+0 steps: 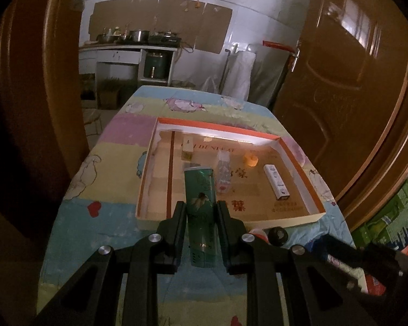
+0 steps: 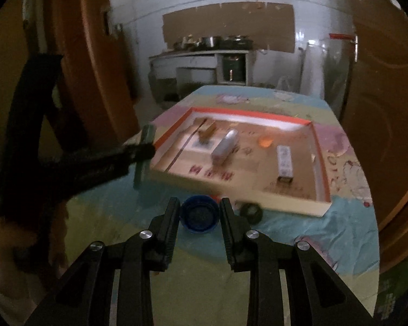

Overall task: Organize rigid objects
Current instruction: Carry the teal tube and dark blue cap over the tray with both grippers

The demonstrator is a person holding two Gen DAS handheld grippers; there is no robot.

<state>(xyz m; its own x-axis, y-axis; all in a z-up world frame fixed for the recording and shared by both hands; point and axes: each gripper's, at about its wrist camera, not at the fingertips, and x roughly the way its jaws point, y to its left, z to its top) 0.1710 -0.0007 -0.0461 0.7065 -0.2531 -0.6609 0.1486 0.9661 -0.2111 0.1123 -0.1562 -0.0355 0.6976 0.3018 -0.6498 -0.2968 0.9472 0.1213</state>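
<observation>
Grip on both sides is what I read first: my left gripper (image 1: 201,212) pinches a green tube (image 1: 201,209) partway along its length, pads pressed on its two flanks, and my right gripper (image 2: 200,212) is closed on a blue cap (image 2: 200,214), hollow side facing the camera. Both loads sit over the near edge of the table (image 1: 117,146), which is draped in a patterned cloth, just short of the near wall of the shallow orange-rimmed tray (image 1: 304,163). The tube's long axis runs straight along my left fingers, its free end already reaching over the tray's near edge toward the middle, so the tray floor lies directly ahead and below that hand. Inside the tray lie a clear bottle (image 1: 223,175), a white box (image 1: 277,181), an orange piece (image 1: 250,159) and a small gold item (image 1: 187,150) toward the far edge; open floor shows along the left wall and near edge. A black cap (image 1: 278,235) waits on the cloth outside the near edge. I judge the left hand the closer to unloading; the blue cap needs to clear the near wall first.
</observation>
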